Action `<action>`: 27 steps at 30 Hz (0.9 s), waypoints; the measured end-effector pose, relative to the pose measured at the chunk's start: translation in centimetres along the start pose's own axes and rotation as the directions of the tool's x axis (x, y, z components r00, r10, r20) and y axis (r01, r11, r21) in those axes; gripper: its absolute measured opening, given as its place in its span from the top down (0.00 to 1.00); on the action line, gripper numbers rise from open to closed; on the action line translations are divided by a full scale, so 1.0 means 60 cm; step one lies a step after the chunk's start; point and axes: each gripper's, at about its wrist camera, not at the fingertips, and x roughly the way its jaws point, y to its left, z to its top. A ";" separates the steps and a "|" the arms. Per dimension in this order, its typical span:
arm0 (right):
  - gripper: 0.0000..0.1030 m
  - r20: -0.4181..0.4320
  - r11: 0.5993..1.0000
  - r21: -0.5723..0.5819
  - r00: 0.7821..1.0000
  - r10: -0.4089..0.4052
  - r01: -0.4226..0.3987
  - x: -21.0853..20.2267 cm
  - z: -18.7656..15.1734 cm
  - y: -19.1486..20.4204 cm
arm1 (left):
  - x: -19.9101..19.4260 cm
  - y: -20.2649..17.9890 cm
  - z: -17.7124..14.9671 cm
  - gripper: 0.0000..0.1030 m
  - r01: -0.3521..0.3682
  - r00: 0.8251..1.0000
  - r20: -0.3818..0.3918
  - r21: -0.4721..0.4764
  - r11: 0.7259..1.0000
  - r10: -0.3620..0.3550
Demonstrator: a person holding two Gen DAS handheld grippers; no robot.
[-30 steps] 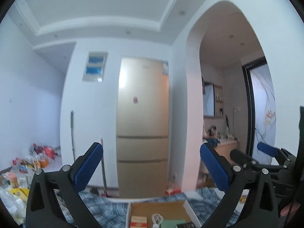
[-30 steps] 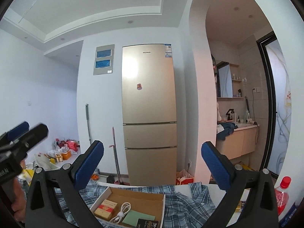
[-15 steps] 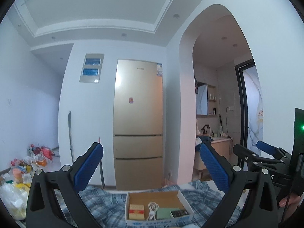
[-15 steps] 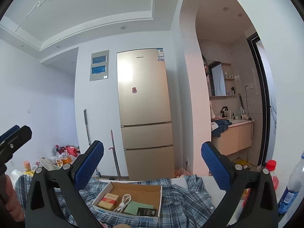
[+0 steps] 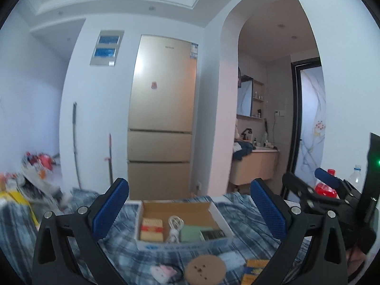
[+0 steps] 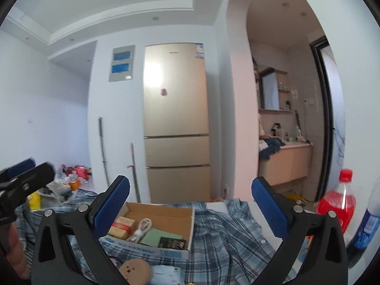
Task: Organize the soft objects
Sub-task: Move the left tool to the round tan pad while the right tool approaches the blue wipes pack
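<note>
A blue plaid shirt (image 5: 123, 242) (image 6: 228, 232) lies spread over the table. An open cardboard box (image 5: 180, 213) (image 6: 163, 213) sits on it, holding small packets, a white cable and a green card. A round brown pad (image 5: 205, 269) (image 6: 135, 269) and a small pink-white soft item (image 5: 163, 272) lie in front of the box. My left gripper (image 5: 188, 204) is open and empty, above the shirt, facing the box. My right gripper (image 6: 190, 204) is open and empty, also facing the box. Each gripper shows at the edge of the other's view.
A red soda bottle (image 6: 337, 204) and a blue-labelled bottle (image 6: 363, 228) stand at the right. A gold fridge (image 5: 163, 118) and an arched bathroom doorway lie beyond the table. Clutter (image 5: 28, 180) sits at the left on the floor and table edge.
Both views have tilted downward, so more of the table, the box and the items in front of it now show. Both grippers stay open.
</note>
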 end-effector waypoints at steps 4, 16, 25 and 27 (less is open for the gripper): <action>0.00 -0.052 1.000 0.015 0.999 0.011 -0.010 0.014 -0.010 -0.007 | 0.022 0.001 -0.034 0.00 -0.013 0.999 -0.041 0.012 1.000 0.013; 0.00 -0.232 1.000 -0.017 0.973 0.015 -0.019 0.065 -0.057 0.013 | 0.140 0.012 -0.129 0.00 0.086 0.918 -0.389 0.016 0.996 -0.073; 0.00 -0.384 0.997 -0.065 0.923 0.001 -0.028 0.102 -0.092 0.029 | 0.180 -0.007 -0.174 0.00 0.113 0.850 -0.522 0.045 0.993 -0.073; 0.00 -0.438 0.997 -0.063 0.899 0.002 -0.033 0.117 -0.105 0.028 | 0.197 -0.012 -0.186 0.00 0.127 0.816 -0.573 0.042 0.991 -0.081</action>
